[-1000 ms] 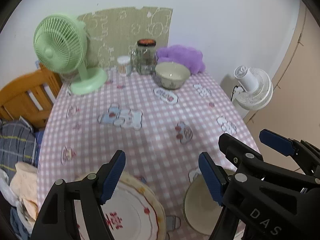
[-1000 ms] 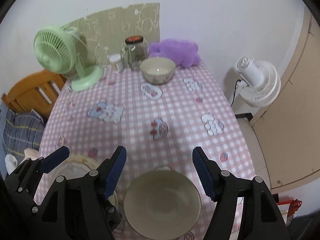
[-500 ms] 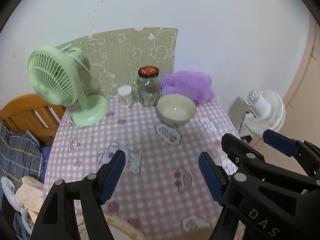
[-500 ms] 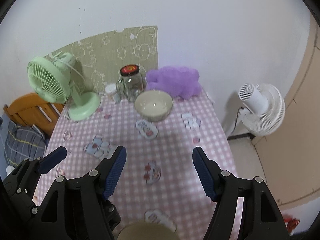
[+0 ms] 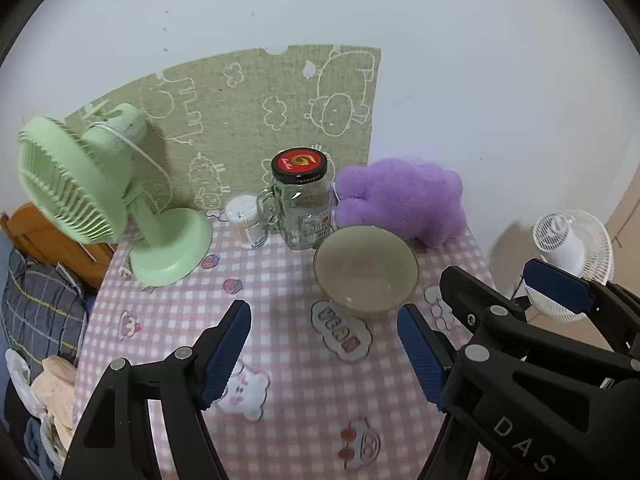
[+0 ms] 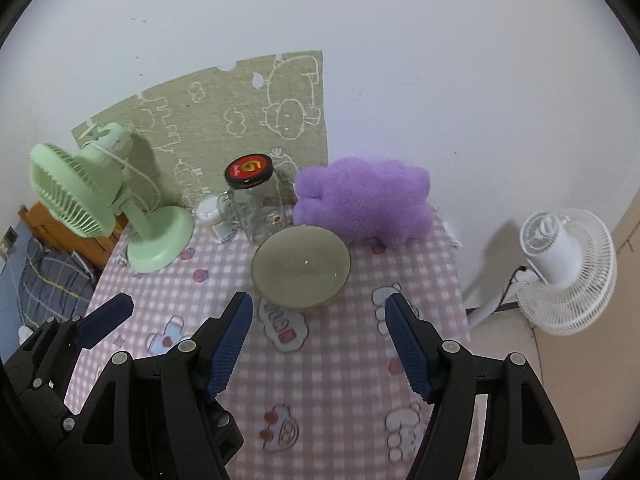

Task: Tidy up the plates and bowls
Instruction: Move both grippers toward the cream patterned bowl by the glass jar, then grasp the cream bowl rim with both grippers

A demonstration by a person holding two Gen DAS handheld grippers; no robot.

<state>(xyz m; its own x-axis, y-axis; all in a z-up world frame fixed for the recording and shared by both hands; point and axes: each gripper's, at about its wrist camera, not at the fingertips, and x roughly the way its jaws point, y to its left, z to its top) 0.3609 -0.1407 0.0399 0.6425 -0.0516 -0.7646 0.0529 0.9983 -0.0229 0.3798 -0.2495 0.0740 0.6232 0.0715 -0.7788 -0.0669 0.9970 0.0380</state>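
A: At the back of the pink checked counter (image 6: 352, 364), the round beige ceramic bowl (image 6: 301, 271) sits upright, right by the lidded glass jar (image 6: 256, 204).

B: Yep, left tool (image 5: 324, 352) and right tool (image 6: 320, 344) both spread apart, empty.

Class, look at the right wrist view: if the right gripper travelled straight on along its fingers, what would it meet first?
Most likely the bowl, which sits just beyond the open right gripper, centred between its fingers. Only bare checked tablecloth lies before it. Depth is uncertain, so it might touch cloth first.
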